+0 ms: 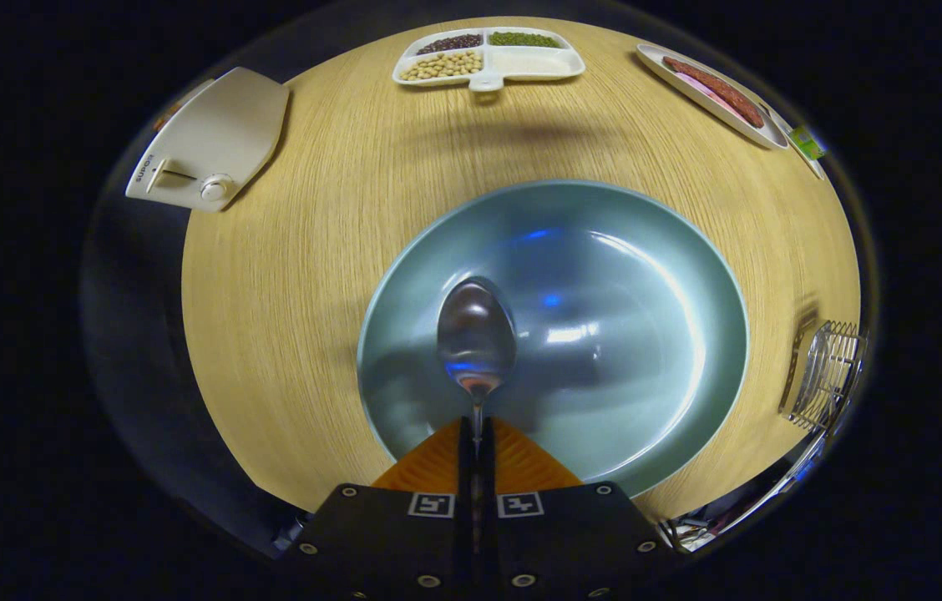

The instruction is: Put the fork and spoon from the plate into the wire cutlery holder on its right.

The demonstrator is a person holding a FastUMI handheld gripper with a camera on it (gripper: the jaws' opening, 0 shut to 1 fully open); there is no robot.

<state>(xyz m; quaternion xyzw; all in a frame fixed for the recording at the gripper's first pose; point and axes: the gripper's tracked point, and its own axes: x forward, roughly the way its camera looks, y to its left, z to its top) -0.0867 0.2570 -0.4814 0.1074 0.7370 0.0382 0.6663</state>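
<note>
hidden: spoon [476, 338] handle covered by the tool [477, 446]
tool: clamped on spoon handle, bowl end just ahead, over plate [646, 275]
holder [828, 376]: on counter [312, 292], right of plate, partly cut off

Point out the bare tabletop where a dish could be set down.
The gripper is shut on the spoon over the plate. The widest bare wood is left of the plate, below the white box. A second strip runs between the plate and the bean tray. It is tighter on the right, between the plate and the wire holder.
</note>
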